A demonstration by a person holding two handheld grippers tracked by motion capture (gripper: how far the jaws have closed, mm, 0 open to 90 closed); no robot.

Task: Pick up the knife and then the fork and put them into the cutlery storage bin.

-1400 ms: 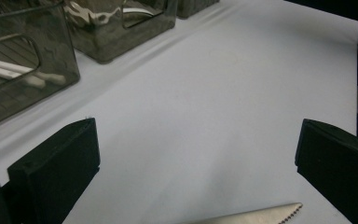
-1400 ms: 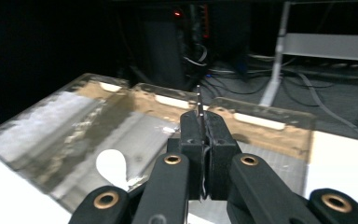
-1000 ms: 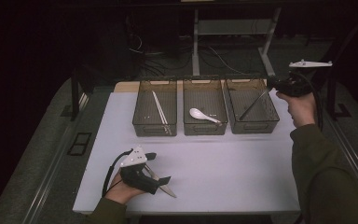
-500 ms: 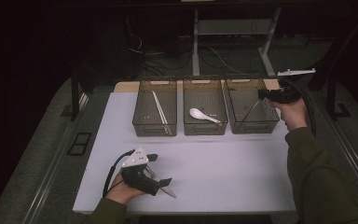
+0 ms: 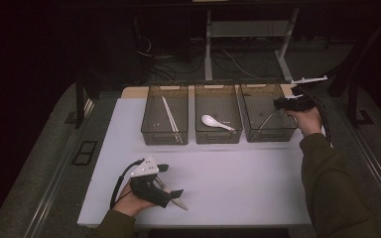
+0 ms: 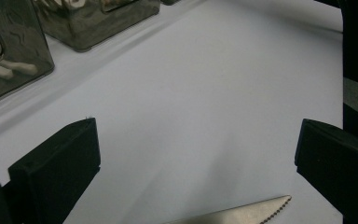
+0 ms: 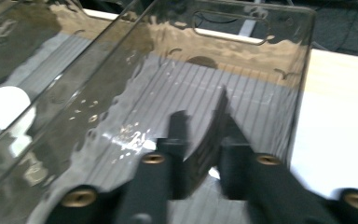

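The right gripper has come down over the right bin, its jaws just opening, a dark utensil between them; the left gripper is wide open over a knife.

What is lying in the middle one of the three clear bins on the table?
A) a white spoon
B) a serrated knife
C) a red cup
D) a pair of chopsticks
A: in the high view a white spoon lies in the middle bin, while the chopsticks are in the left bin.
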